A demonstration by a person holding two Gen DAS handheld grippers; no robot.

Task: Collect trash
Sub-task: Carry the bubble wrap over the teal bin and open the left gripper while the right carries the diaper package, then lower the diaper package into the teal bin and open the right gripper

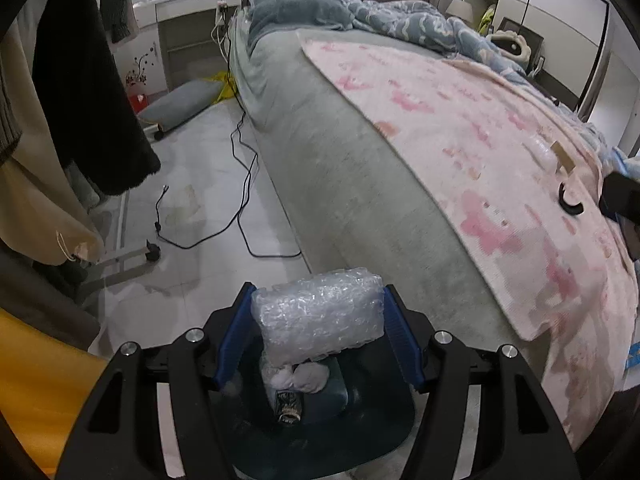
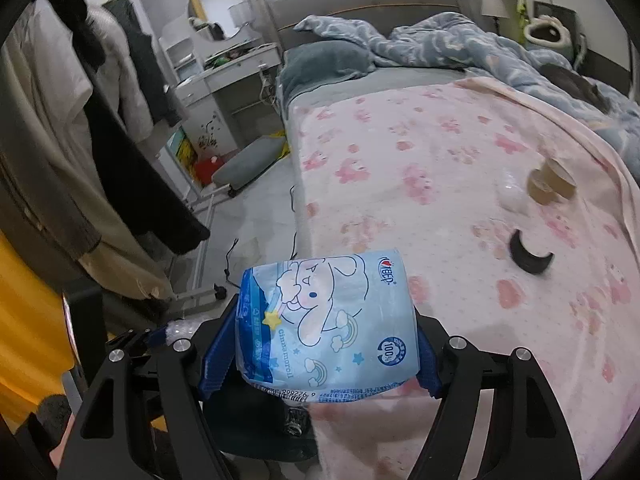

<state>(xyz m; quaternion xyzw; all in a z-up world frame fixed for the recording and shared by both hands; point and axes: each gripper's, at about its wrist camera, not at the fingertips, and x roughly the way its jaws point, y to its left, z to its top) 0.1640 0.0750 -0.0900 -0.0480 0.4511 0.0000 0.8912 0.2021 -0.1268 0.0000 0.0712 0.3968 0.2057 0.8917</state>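
Bubble wrap wad [image 1: 318,312], clamped in left gripper [image 1: 318,322], directly above trash bin [image 1: 376,412] (drop pending). Tissue packet [image 2: 326,322], clamped in right gripper [image 2: 320,344], beside bin; release follows.

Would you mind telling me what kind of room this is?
A bedroom, evidently: a bed with a rumpled blue duvet, a dressing table beneath a round mirror, and coats hanging alongside.

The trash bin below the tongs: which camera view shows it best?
The left wrist view: the dark bin lies open under the bubble wrap, trash visible inside. The right wrist view shows only a dark part, mostly hidden behind the tissue pack.
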